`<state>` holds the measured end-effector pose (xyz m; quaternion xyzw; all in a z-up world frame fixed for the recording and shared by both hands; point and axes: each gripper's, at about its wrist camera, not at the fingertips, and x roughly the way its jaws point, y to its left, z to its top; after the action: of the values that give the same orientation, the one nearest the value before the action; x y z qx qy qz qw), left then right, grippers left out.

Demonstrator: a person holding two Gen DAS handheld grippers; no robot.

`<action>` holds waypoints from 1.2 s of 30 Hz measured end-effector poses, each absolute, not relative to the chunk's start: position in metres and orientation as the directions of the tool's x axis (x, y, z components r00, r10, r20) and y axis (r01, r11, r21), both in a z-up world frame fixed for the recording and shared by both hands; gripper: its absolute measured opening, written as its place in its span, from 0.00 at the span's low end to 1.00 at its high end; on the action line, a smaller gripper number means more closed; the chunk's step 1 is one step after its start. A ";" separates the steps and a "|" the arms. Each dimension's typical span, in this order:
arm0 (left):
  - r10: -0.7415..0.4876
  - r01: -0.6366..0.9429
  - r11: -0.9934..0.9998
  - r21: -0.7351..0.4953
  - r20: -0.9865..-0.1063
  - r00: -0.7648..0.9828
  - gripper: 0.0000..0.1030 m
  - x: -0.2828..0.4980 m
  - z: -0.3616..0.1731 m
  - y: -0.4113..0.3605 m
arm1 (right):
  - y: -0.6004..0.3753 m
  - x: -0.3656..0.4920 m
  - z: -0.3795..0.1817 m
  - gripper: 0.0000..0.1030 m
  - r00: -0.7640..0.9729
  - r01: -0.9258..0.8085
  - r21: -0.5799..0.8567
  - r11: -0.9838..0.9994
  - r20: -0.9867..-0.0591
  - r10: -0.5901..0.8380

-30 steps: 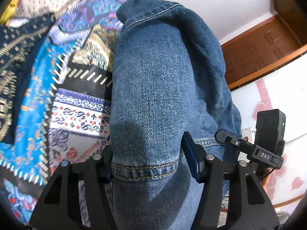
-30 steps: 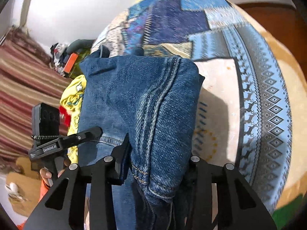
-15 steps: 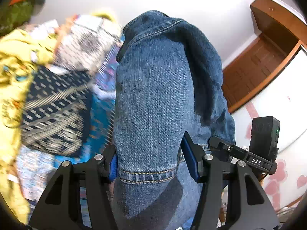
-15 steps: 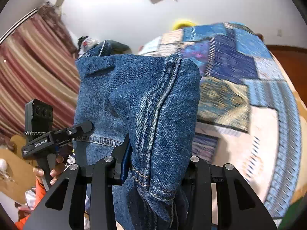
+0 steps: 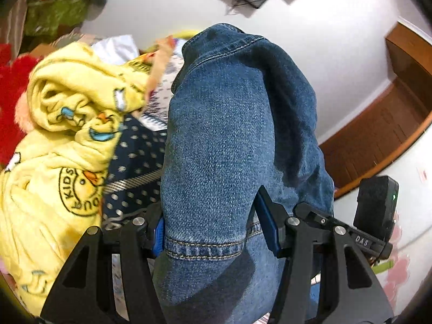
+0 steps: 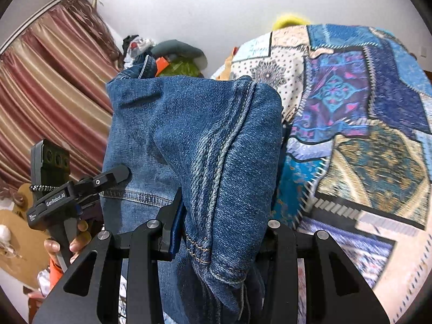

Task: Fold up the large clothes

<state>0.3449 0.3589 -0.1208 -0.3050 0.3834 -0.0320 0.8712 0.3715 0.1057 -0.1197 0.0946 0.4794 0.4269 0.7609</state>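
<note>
Over the last second both tongs, left gripper [image 5: 210, 232] and right gripper [image 6: 221, 229], clamped tight on the folded blue denim jeans [image 5: 229, 135], have swung up off the patchwork quilt [image 6: 364, 135]; probably carrying them to the pile

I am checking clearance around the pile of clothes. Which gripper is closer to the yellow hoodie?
Left. The left gripper, shut on the jeans, has the yellow hoodie right beside it. From the right gripper, also holding the jeans, only a yellow bit shows beyond the patchwork quilt.

A patchwork quilt [image 6: 364, 124] covers the bed, yellow blanket [image 5: 54, 162] heaped on it.
</note>
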 end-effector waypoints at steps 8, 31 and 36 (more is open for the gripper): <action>-0.267 -0.364 0.775 -0.517 -0.789 0.553 0.55 0.396 -0.218 0.399 | 0.147 0.407 -0.204 0.34 0.129 -0.478 0.508 0.717 -0.766 0.630; 0.023 -0.284 0.950 -0.134 -0.873 0.488 0.90 0.259 -0.192 0.315 | 0.093 0.324 -0.173 0.70 0.171 -0.603 0.310 0.735 -0.850 0.498; 0.076 -0.259 0.959 -0.116 -0.775 0.628 0.90 0.219 -0.114 0.289 | 0.075 0.295 -0.103 0.70 0.287 -0.649 0.281 0.707 -0.770 0.570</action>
<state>0.2192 0.2885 -0.1137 -0.1088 0.4212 0.0934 0.8956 0.2945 0.0752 -0.1034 -0.0431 0.4602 0.3803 0.8011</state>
